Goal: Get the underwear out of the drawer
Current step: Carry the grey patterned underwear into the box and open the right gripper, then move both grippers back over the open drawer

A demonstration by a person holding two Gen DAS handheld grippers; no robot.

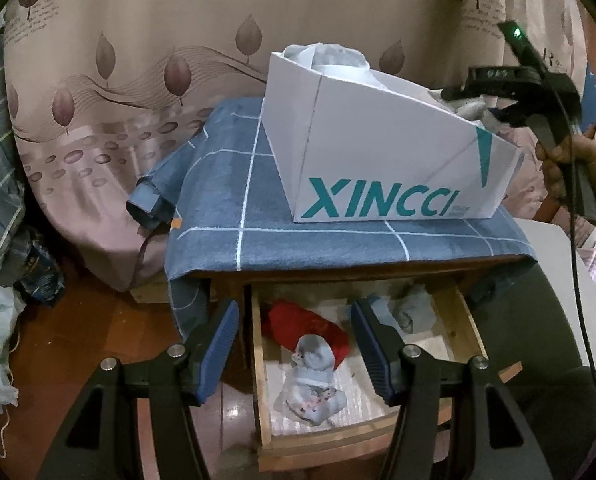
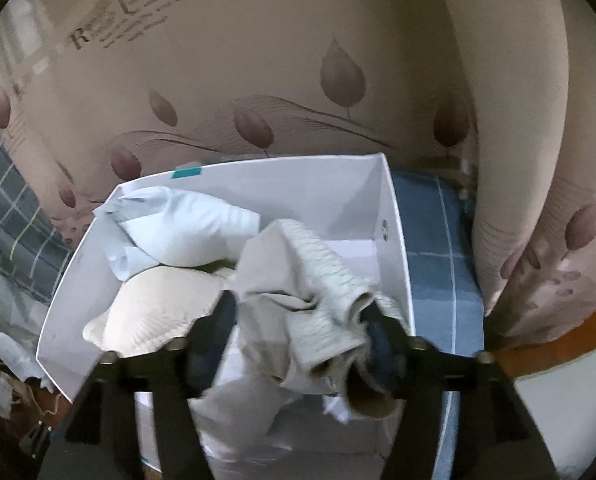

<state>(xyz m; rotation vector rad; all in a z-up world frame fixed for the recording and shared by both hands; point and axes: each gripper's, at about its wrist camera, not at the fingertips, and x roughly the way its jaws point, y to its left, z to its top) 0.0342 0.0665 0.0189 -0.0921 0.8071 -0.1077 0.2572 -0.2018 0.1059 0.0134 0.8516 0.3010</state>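
Note:
The wooden drawer [image 1: 260, 364] stands open under the cloth-covered cabinet. In it lie a red garment [image 1: 298, 318], a grey patterned underwear piece [image 1: 315, 380] and a pale blue one [image 1: 411, 310]. My left gripper [image 1: 294, 348] is open above the drawer, holding nothing. My right gripper [image 2: 298, 336] hangs over the white XINCCI box [image 1: 377, 152], with beige ribbed underwear [image 2: 309, 292] draped between its fingers; the jaws look wide apart. The box [image 2: 393, 220] holds white and cream garments [image 2: 186, 232]. The right gripper also shows in the left wrist view [image 1: 453, 94].
A blue checked cloth [image 1: 226, 208] covers the cabinet top. A leaf-print curtain [image 1: 138, 60] hangs behind. Bags and bundles [image 1: 2, 280] sit on the wooden floor at left. A white board [image 1: 569, 264] leans at right.

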